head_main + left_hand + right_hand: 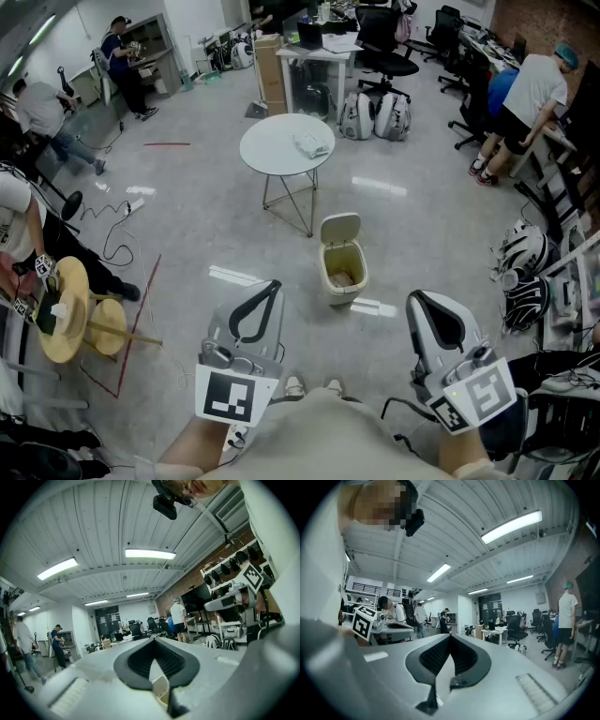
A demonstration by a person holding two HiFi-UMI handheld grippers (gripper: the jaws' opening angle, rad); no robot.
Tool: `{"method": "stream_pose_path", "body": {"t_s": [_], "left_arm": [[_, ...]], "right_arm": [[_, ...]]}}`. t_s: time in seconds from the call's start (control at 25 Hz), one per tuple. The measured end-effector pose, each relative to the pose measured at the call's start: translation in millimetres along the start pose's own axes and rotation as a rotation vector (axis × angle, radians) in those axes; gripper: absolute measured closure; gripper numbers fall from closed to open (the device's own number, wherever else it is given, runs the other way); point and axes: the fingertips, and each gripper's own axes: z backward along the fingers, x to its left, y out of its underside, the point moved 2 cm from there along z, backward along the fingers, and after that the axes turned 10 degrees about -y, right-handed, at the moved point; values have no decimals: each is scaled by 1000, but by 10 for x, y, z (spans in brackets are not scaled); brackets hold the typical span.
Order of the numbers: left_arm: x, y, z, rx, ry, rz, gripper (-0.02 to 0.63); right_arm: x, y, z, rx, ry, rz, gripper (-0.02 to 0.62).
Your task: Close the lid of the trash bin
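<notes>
A round white bench (272, 150) stands on the glossy grey floor (187, 216), black office chairs (386, 52) behind it; a brick wall (530, 23) rises at right; strip lights (150, 553) line the ribbed ceiling (93, 517).

Smooth matt plastic trash bin (341, 292); glossy grey floor (427, 234)

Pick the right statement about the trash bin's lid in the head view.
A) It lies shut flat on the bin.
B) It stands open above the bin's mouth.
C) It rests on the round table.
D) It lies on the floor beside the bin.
B: the lid stands raised at the far edge of the trash bin, towards the round table, leaving the bin's mouth open.
</notes>
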Motion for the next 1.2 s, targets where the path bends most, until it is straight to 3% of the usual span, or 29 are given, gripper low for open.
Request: {"method": "stream_pose_path", "body": {"t_s": [0.72,0.88,1.2], "left_arm": [[-345,112,-124,38,-49,-2,603],[-479,80,-252,31,-40,31,603],[-421,151,-585,26,-23,19,603]], "right_arm": [[-287,201,190,-6,-54,-26,592],[-375,290,199,5,-65,-46,592],[-600,424,-45,24,-63,-58,592]]}}
